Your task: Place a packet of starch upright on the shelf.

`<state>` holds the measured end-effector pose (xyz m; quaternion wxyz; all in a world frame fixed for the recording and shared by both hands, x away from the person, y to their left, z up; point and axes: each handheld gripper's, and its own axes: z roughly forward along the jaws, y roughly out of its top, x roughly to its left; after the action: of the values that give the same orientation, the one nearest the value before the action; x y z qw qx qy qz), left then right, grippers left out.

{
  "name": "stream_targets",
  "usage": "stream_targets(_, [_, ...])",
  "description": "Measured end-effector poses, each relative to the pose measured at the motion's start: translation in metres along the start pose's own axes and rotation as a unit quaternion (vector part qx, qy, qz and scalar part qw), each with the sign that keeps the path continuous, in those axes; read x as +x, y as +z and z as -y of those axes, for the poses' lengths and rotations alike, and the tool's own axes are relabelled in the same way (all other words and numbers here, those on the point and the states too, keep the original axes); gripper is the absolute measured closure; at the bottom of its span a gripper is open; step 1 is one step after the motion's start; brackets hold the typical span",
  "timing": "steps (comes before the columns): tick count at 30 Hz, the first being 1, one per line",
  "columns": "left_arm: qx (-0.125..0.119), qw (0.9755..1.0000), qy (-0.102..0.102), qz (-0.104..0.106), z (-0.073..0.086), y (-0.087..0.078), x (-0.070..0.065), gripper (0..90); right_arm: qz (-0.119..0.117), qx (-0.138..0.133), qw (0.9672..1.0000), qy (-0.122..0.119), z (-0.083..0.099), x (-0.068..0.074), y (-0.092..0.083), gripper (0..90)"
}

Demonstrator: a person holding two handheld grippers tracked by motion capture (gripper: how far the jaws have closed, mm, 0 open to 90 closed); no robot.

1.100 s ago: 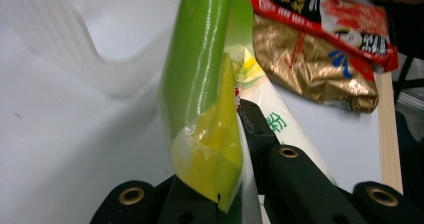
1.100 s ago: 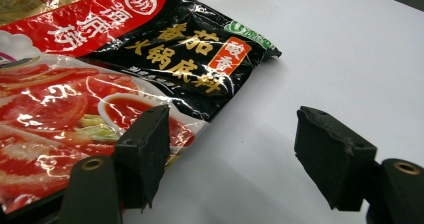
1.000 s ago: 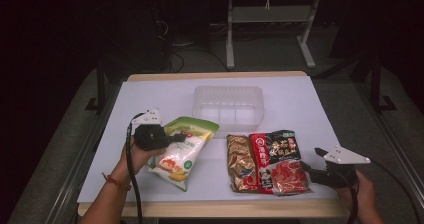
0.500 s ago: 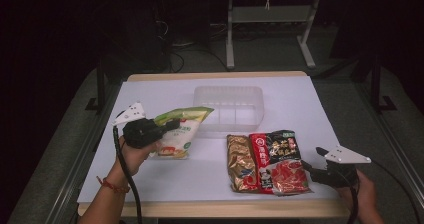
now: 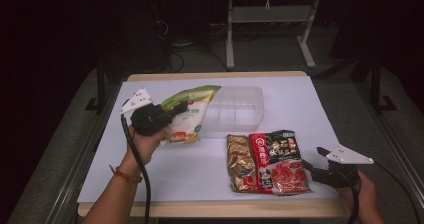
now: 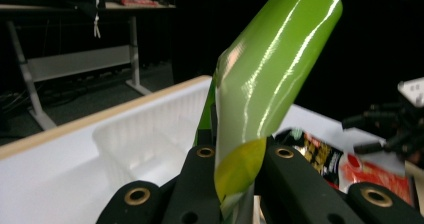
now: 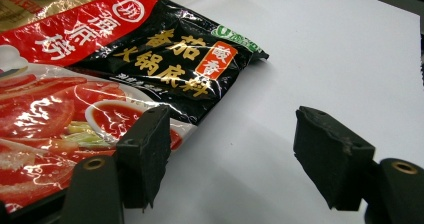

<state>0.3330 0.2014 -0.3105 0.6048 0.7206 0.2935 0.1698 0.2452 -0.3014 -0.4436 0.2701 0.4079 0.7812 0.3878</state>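
Note:
My left gripper (image 5: 181,107) is shut on a green and white snack bag (image 5: 187,120) and holds it up above the left part of the white table (image 5: 300,104). In the left gripper view the bag's green edge (image 6: 265,84) stands pinched between the two black jaws of that gripper (image 6: 239,156). My right gripper (image 5: 309,165) rests open at the front right, right beside a red and black soup-base packet (image 5: 278,160). Seen from the right gripper view, that gripper (image 7: 232,141) has bare table between its pads, and the packet (image 7: 100,79) lies partly under the left jaw.
A clear plastic tray (image 5: 236,109) stands at the back middle of the table, just behind the lifted bag. A gold packet (image 5: 241,164) lies against the red packet's left side. Dark floor and a desk frame (image 5: 270,29) lie beyond the far edge.
The left gripper has lifted the green bag off the table and swung it up and back toward the tray. The right gripper has stayed where it was.

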Motion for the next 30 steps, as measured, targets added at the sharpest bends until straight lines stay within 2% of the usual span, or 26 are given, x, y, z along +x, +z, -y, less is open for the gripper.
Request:
stream_targets(1, [-0.004, 0.9999, -0.006, -0.011, -0.004, 0.005, 0.0, 88.1, 0.0, 0.001, 1.0, -0.001, 0.0, 0.0, 0.0, 30.4])
stream_targets(4, [-0.013, 0.9995, -0.012, -0.027, -0.012, 0.016, 0.0, 88.1, 0.001, 0.0, 1.0, -0.002, 0.0, -0.001, 0.0, 30.4])
stream_targets(5, [-0.017, 0.9991, -0.015, -0.037, -0.015, 0.025, 0.001, 88.1, 0.004, 0.001, 1.0, -0.003, 0.0, -0.001, -0.001, 30.3])
stream_targets(6, [-0.017, 0.9991, -0.015, -0.037, -0.015, 0.025, 0.001, 88.1, 0.004, 0.001, 1.0, -0.003, 0.0, -0.001, -0.001, 30.3])
stream_targets(7, [-0.017, 0.9985, -0.011, -0.051, -0.017, 0.032, 0.001, 88.1, 0.003, 0.001, 1.0, -0.003, 0.001, -0.001, -0.001, 30.3])
stream_targets(9, [-0.019, 0.9975, -0.021, -0.064, -0.018, 0.044, 0.004, 88.0, 0.004, 0.002, 1.0, -0.001, 0.001, -0.001, -0.001, 30.4])
stream_targets(14, [-0.023, 0.9963, -0.03, -0.077, -0.018, 0.06, 0.01, 88.0, 0.003, 0.002, 1.0, -0.001, 0.001, -0.001, -0.001, 30.4])
stream_targets(17, [-0.025, 0.9951, -0.024, -0.092, -0.019, 0.073, 0.014, 88.1, 0.003, 0.001, 1.0, 0.0, 0.001, -0.001, -0.002, 30.4])
stream_targets(19, [-0.024, 0.9951, -0.024, -0.093, -0.02, 0.076, 0.015, 88.1, 0.003, 0.0, 1.0, 0.0, 0.001, -0.001, -0.002, 30.5])
stream_targets(21, [-0.025, 0.9936, -0.023, -0.108, -0.02, 0.083, 0.018, 88.2, 0.004, 0.001, 1.0, -0.001, 0.001, -0.001, -0.002, 30.4])
stream_targets(22, [-0.028, 0.9928, -0.037, -0.11, -0.019, 0.088, 0.023, 88.2, 0.003, 0.0, 1.0, -0.001, 0.001, -0.001, -0.002, 30.5])
stream_targets(24, [-0.027, 0.9914, -0.037, -0.123, -0.018, 0.095, 0.026, 88.2, 0.003, 0.0, 1.0, -0.001, 0.001, -0.001, -0.002, 30.4])
stream_targets(27, [-0.029, 0.9905, -0.045, -0.127, -0.018, 0.103, 0.029, 88.2, 0.003, 0.0, 1.0, -0.001, 0.001, 0.0, -0.002, 30.4])
stream_targets(29, [-0.029, 0.989, -0.041, -0.139, -0.017, 0.111, 0.031, 88.2, 0.002, -0.002, 1.0, -0.002, 0.001, 0.001, -0.003, 30.5])
stream_targets(30, [-0.031, 0.9883, -0.048, -0.141, -0.017, 0.115, 0.033, 88.2, 0.002, -0.002, 1.0, -0.002, 0.0, 0.001, -0.003, 30.5])
